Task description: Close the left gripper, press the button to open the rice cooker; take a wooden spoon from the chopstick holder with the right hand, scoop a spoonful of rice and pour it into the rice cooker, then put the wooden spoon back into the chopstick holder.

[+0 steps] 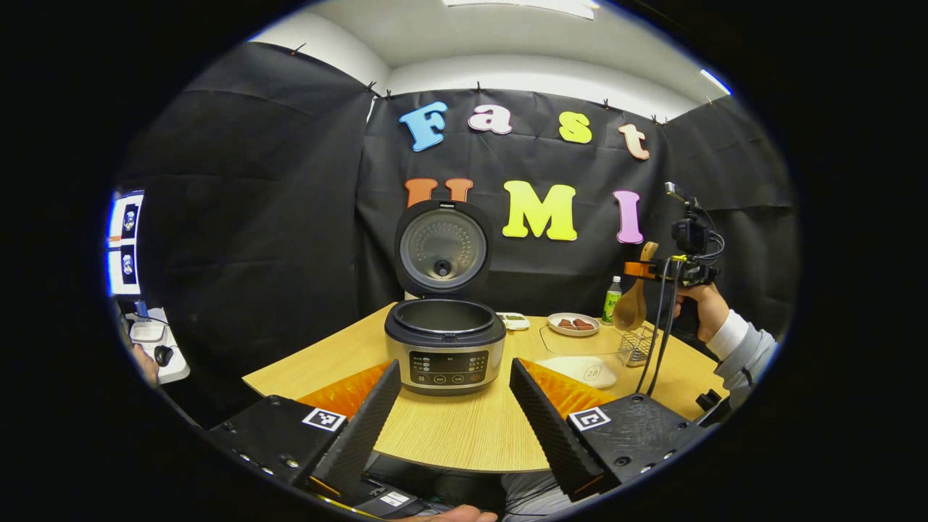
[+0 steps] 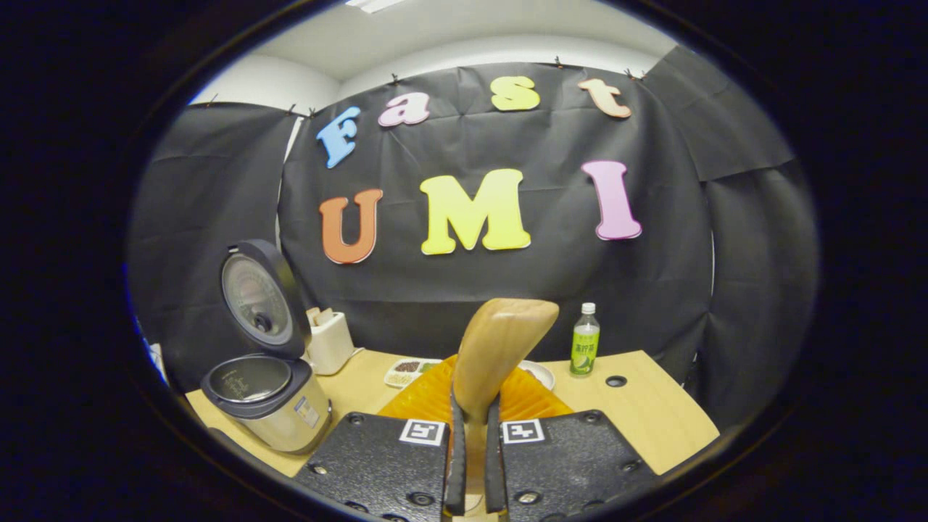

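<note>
The rice cooker (image 1: 444, 348) stands open mid-table, its lid (image 1: 444, 250) upright and the inner pot showing. My left gripper (image 1: 455, 373) is open, its fingers spread to either side of the cooker's front and a short way before it. At the far right my right gripper (image 1: 645, 270), held by a hand (image 1: 699, 308), is shut on the wooden spoon (image 1: 632, 301), which hangs bowl-down just above the wire chopstick holder (image 1: 638, 346). In the right gripper view the right gripper (image 2: 475, 417) clamps the wooden spoon (image 2: 500, 348), with the rice cooker (image 2: 264, 395) at lower left.
A white mound of rice (image 1: 587, 370) lies right of the cooker, a small dish (image 1: 574, 324) with brown pieces and a green bottle (image 1: 612, 299) behind it. A white box (image 2: 330, 339) stands behind the cooker. The wooden table (image 1: 464, 435) ends near my left gripper.
</note>
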The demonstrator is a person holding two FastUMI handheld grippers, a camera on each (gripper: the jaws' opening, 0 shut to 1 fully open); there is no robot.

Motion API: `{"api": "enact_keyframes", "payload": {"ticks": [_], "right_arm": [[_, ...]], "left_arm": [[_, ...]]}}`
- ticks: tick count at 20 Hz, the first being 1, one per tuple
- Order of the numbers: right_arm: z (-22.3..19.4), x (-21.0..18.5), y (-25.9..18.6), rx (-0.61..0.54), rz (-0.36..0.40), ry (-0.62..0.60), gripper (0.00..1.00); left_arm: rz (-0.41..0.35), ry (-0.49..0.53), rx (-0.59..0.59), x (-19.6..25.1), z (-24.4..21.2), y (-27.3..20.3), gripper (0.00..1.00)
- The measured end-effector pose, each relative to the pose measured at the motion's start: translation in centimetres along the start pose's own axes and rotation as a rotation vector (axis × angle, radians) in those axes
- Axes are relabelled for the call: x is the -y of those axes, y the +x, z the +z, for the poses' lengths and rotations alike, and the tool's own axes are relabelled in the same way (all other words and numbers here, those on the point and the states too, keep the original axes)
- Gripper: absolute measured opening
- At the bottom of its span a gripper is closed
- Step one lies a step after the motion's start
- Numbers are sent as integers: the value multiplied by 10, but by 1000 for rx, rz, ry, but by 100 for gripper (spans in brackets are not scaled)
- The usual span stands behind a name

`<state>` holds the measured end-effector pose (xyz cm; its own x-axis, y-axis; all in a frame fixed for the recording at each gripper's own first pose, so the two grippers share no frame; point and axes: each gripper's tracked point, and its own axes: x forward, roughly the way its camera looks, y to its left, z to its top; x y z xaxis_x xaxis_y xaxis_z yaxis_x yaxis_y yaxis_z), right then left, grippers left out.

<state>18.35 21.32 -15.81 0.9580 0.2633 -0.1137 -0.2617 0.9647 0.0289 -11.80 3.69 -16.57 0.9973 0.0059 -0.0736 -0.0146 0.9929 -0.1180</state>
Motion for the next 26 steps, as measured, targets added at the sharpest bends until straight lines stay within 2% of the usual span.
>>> {"api": "enact_keyframes", "payload": {"ticks": [3, 7, 11, 14, 16, 20, 24, 26], "right_arm": [[-32, -15, 13, -13, -45, -32, 16], [-96, -19, 37, -90, -121, -112, 16], [-118, -10, 38, -48, -199, -186, 16], [-141, -37, 30, -117, -105, -54, 16], [-144, -68, 26, -156, 31, 57, 16], [-152, -109, 23, -225, 205, 228, 16], [-151, -103, 28, -269, 240, 365, 16], [-153, -96, 30, -310, 240, 478, 16]], "left_arm": [[5, -8, -5, -5, -4, -1, 96], [14, -5, -16, -10, -9, 2, 95], [17, -2, -23, -13, -13, 2, 95], [35, 2, -31, -18, -19, 7, 95], [31, -12, -48, -17, -25, 10, 96], [32, -21, -53, -17, -26, 9, 95], [32, -22, -47, -18, -25, 9, 95], [31, -29, -54, -18, -26, 11, 96]]}}
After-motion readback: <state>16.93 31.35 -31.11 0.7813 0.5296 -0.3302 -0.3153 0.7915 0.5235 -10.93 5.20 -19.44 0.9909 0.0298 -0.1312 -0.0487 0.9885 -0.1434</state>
